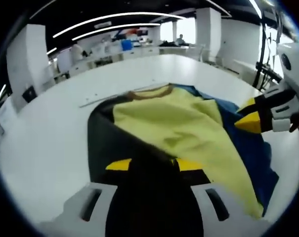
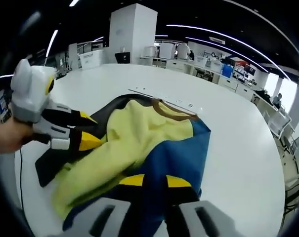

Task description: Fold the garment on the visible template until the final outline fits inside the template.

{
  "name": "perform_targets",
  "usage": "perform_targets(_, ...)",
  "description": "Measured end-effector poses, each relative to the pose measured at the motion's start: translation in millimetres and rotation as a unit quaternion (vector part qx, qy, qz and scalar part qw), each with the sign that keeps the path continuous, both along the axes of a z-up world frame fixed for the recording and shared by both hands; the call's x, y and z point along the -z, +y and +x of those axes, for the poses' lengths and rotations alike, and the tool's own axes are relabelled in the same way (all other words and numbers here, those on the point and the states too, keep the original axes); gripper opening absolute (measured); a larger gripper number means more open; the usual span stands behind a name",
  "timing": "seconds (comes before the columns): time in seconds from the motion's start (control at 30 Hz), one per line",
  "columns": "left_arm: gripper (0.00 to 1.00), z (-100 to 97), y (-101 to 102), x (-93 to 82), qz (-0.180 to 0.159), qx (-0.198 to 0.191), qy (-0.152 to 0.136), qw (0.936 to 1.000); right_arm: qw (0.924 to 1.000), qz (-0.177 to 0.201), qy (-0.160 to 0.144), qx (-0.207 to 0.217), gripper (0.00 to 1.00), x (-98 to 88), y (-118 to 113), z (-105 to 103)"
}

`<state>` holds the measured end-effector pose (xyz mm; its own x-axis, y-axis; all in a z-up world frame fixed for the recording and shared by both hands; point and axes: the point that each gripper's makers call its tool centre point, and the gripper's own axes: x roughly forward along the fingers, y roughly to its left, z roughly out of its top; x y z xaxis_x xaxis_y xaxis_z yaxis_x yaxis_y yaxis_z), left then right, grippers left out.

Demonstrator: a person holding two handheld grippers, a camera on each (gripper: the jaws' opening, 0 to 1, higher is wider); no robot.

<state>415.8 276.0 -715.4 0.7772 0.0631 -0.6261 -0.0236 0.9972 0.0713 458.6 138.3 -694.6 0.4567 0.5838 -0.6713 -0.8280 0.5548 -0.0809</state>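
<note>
A garment with a yellow middle [image 1: 179, 123], a black side [image 1: 102, 143], a blue side [image 1: 253, 148] and a brown collar [image 1: 151, 93] lies on the white table [image 1: 50, 148]. My left gripper [image 1: 154, 165] is shut on the black side, whose cloth fills the gap between its yellow-tipped jaws. My right gripper [image 2: 155, 181] is shut on the blue side [image 2: 179, 148]. The right gripper [image 1: 249, 116] enters the left gripper view from the right, at the blue edge. The left gripper [image 2: 87, 136] enters the right gripper view from the left, a hand behind it, at the black cloth [image 2: 55, 165].
A thin pale strip [image 1: 122, 96] lies on the table just beyond the collar, also in the right gripper view as a strip [image 2: 161, 98]. Desks, white pillars [image 2: 132, 32] and seated people stand far behind. The table edge [image 2: 282, 163] curves round on the right.
</note>
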Motion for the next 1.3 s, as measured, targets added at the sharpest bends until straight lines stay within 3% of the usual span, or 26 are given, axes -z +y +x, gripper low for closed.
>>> perform_targets(0.17, 0.02, -0.1, 0.6, -1.1, 0.012, 0.007, -0.004, 0.9999, 1.0000, -0.001, -0.009, 0.004, 0.00, -1.8, -2.1, 2.6)
perform_targets(0.3, 0.01, -3.3, 6.1, -5.5, 0.029, 0.021, -0.004, 0.9994, 0.9999, -0.001, -0.016, 0.004, 0.00, -4.8, -7.1, 5.4)
perform_targets(0.8, 0.00, -26.6, 62.6, -15.4, 0.058, -0.012, 0.014, 0.9982, 0.9987, 0.007, -0.009, 0.051, 0.00, -20.2, -37.0, 21.0)
perform_targets(1.07, 0.00, -35.3, 90.3, -13.2, 0.071, -0.028, 0.027, 0.9967, 0.9931, -0.010, -0.016, 0.115, 0.00, -22.4, -80.3, 54.0)
perform_targets(1.3, 0.00, -39.1, 103.1, -13.9, 0.086, -0.031, 0.035, 0.9952, 0.9905, -0.035, -0.019, 0.131, 0.00, -17.7, -105.6, 69.9)
